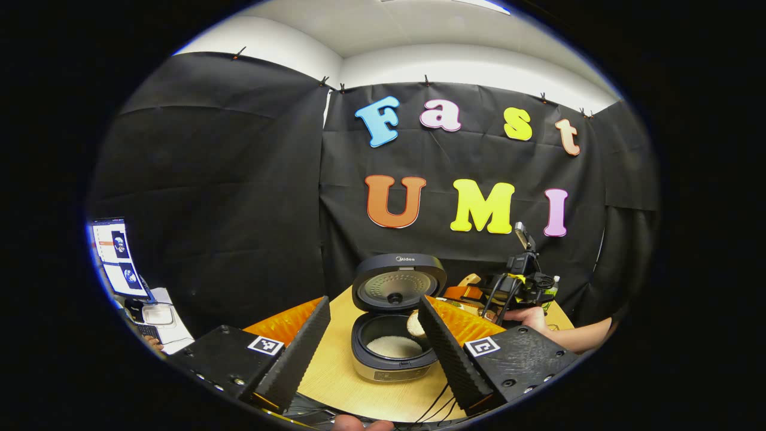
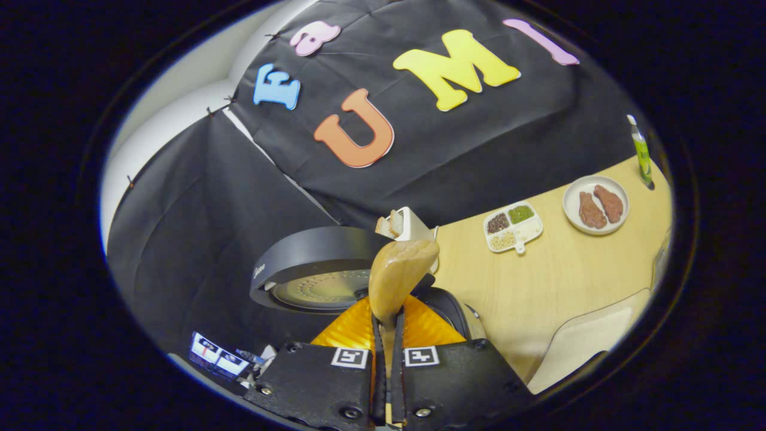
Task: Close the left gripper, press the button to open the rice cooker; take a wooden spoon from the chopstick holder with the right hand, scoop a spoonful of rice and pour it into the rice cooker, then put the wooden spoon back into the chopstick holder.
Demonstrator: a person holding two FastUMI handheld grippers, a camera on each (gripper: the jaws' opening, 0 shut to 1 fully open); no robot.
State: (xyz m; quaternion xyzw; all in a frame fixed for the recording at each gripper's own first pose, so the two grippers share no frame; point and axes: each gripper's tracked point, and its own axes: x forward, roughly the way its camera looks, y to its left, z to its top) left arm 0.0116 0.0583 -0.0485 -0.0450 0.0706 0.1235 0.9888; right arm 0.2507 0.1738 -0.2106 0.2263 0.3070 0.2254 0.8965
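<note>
The rice cooker (image 1: pixel 395 335) stands open, lid raised, with rice visible in the pot; the button step is judged complete. The wooden spoon (image 2: pixel 398 275) is clamped by its handle between the closed fingers of the right gripper (image 2: pixel 389 335), bowl projecting ahead of the fingertips, beside the cooker lid. Whether pouring is finished cannot be told; return to the chopstick holder remains. The left gripper (image 1: pixel 374 335) is held back with fingers spread, the cooker framed between them.

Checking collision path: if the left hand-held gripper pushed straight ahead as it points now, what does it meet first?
Probably the open dark round rice cooker, sitting between the open left hand-held gripper fingers with white rice inside; depth is unclear.
</note>
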